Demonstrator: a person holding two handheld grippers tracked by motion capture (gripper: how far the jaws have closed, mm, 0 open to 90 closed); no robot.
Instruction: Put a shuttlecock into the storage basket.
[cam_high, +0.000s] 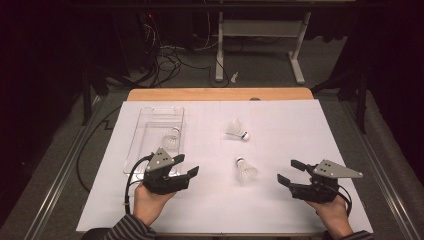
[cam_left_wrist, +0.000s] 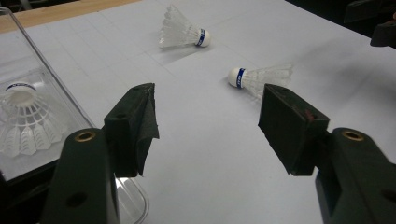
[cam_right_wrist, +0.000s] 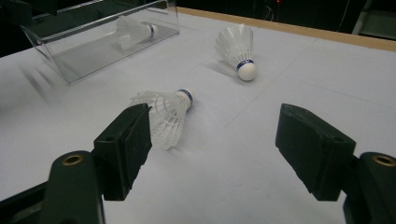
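In the high view the near shuttlecock (cam_high: 245, 170) lies on its side at centre frame between both empty, spread grippers, cork pointing up-frame, roughly midway between the left gripper (cam_high: 186, 165) and the right gripper (cam_high: 291, 171).

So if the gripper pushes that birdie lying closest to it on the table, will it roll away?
Probably a little. The near shuttlecock lies on its side, and its round cork tip with the wider feather skirt would likely make it swing in a curve rather than roll straight. It looks very light, so a nudge may send it skidding on the smooth white table. The thin feathers seem easy to crush.
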